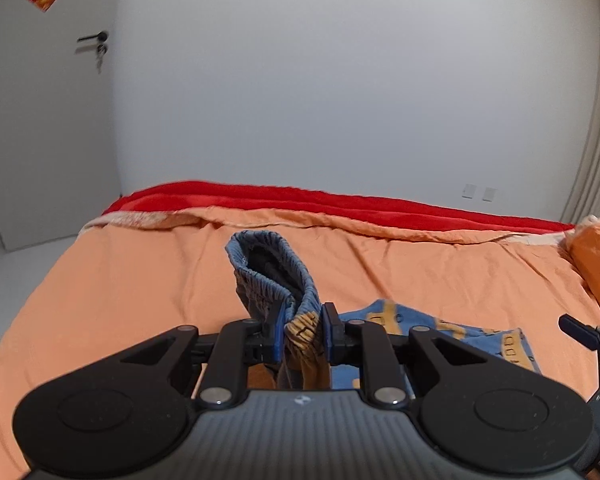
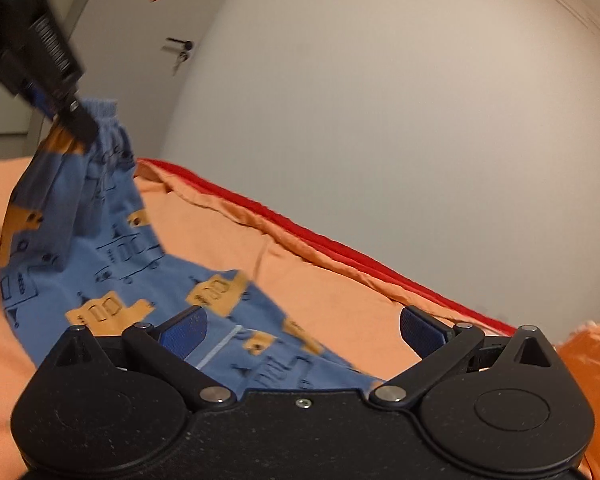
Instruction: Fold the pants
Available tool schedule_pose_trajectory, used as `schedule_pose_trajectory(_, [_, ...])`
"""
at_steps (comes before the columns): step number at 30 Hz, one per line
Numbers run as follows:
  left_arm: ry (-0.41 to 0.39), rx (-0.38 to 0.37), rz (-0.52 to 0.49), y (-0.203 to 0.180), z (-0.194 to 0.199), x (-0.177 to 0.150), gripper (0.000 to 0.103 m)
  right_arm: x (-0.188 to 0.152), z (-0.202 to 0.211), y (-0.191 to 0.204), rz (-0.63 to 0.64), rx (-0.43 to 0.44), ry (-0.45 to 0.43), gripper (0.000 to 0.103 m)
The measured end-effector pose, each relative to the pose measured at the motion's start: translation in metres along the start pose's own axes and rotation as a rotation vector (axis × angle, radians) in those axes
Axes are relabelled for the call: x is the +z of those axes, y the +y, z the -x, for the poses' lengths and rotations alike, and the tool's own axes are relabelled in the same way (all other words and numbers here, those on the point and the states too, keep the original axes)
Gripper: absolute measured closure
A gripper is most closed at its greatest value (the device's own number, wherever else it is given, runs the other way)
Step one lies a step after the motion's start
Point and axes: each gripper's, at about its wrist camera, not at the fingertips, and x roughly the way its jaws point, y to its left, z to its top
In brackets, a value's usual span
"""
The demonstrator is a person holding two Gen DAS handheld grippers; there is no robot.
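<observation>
The blue pants point(image 2: 100, 248) with orange printed patches lie partly on the orange bed cover point(image 1: 120, 280). My left gripper point(image 1: 303, 332) is shut on the pants' elastic waistband point(image 1: 272, 264) and holds it lifted above the bed. In the right wrist view the left gripper point(image 2: 74, 120) shows at the upper left, pinching the waistband, with the cloth hanging down from it. My right gripper point(image 2: 300, 332) is open and empty, its blue pads point(image 2: 182, 334) wide apart just above a pant leg lying on the bed. Its finger also shows in the left wrist view point(image 1: 580, 330).
A red blanket point(image 1: 340, 200) runs along the bed's far edge. An orange pillow point(image 1: 596, 260) lies at the right. A white wall and a door with a handle point(image 1: 94, 38) stand behind; a curtain point(image 1: 598, 120) hangs at the right.
</observation>
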Motion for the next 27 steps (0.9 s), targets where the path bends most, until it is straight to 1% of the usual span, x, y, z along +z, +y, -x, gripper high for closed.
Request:
schedule_pose_trajectory(2, [-0.008, -0.016, -0.019, -0.013, 0.002, 0.002, 0.083, 0.002, 0.006, -0.021, -0.034, 0.039, 0.021, 0.001])
schedule_pose_trajectory(6, [-0.021, -0.051, -0.066, -0.039, 0.002, 0.007, 0.083, 0.009, 0.018, -0.061, -0.102, 0.069, 0.06, 0.001])
schedule_pose_trajectory(9, [-0.026, -0.081, -0.113, -0.056, 0.0, 0.007, 0.083, 0.007, 0.028, -0.096, -0.174, 0.099, 0.096, 0.001])
schedule_pose_trajectory(10, [-0.025, -0.09, -0.123, -0.061, -0.001, 0.007, 0.083, 0.005, 0.031, -0.107, -0.202, 0.098, 0.108, 0.001])
schedule_pose_trajectory(13, [-0.009, -0.102, -0.148, -0.074, -0.006, 0.004, 0.083, -0.008, 0.035, -0.129, -0.279, 0.01, 0.102, 0.001])
schedule_pose_trajectory(14, [-0.002, -0.104, -0.153, -0.078, -0.009, 0.003, 0.083, -0.014, 0.035, -0.133, -0.308, 0.0, 0.105, 0.001])
schedule_pose_trajectory(16, [0.004, -0.105, -0.166, -0.083, -0.012, 0.002, 0.083, -0.025, 0.033, -0.138, -0.358, 0.009, 0.114, 0.001])
schedule_pose_trajectory(20, [0.012, -0.111, -0.194, -0.094, -0.014, -0.001, 0.083, -0.038, 0.019, -0.134, -0.359, 0.05, 0.12, 0.001])
schedule_pose_trajectory(22, [0.022, -0.128, -0.205, -0.1, -0.016, -0.002, 0.083, -0.041, 0.01, -0.134, -0.38, 0.074, 0.116, 0.001])
schedule_pose_trajectory(25, [0.031, -0.163, -0.247, -0.113, -0.021, -0.006, 0.083, -0.045, 0.0, -0.138, -0.423, 0.104, 0.117, 0.001])
schedule_pose_trajectory(27, [0.039, -0.188, -0.283, -0.125, -0.024, -0.01, 0.083, -0.047, -0.006, -0.141, -0.436, 0.1, 0.119, 0.001])
